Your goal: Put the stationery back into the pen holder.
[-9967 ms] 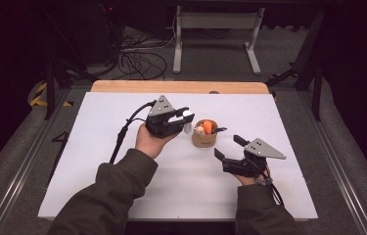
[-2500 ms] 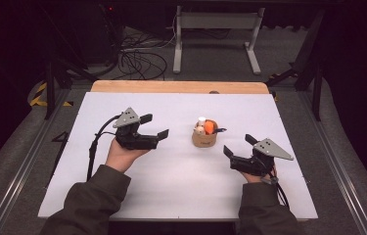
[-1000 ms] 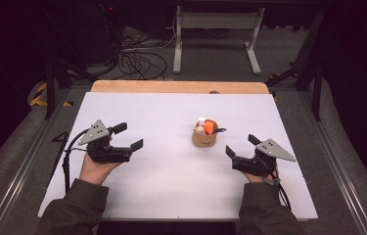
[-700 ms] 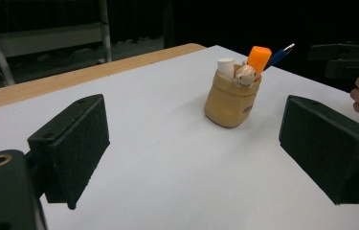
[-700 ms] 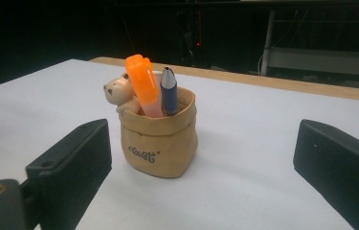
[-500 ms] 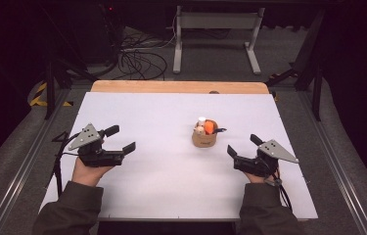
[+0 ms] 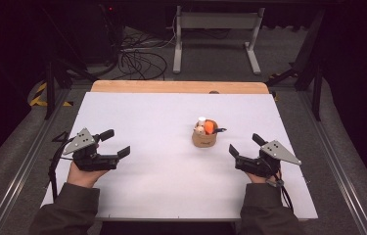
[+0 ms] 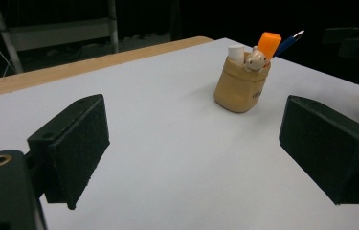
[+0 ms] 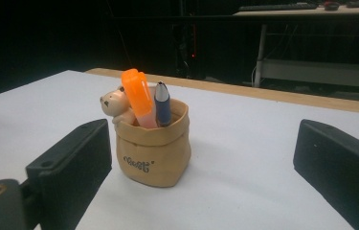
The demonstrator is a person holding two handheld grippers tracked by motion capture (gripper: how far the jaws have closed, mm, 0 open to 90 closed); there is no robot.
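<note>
A small tan sack-shaped pen holder (image 7: 204, 137) stands upright on the white table top (image 7: 171, 117), right of centre. It holds an orange highlighter (image 9: 137, 103), a blue pen (image 9: 162, 108), a white stick (image 8: 236, 52) and a small animal figure (image 9: 115, 103). My left gripper (image 7: 114, 142) rests at the table's left side, open and empty, far from the holder (image 8: 241, 86). My right gripper (image 7: 245, 144) sits open and empty just right of the holder (image 9: 154, 151), which stands a short way ahead of its jaws.
A wooden strip (image 7: 178, 86) runs along the table's far edge. Beyond it lie floor cables (image 7: 139, 61) and a grey metal stand (image 7: 215, 22). Metal rails (image 7: 22, 156) flank the table on both sides.
My left gripper has drawn back from beside the holder to the table's left side, coming nearer the front edge. The right gripper has stayed almost where it was.
</note>
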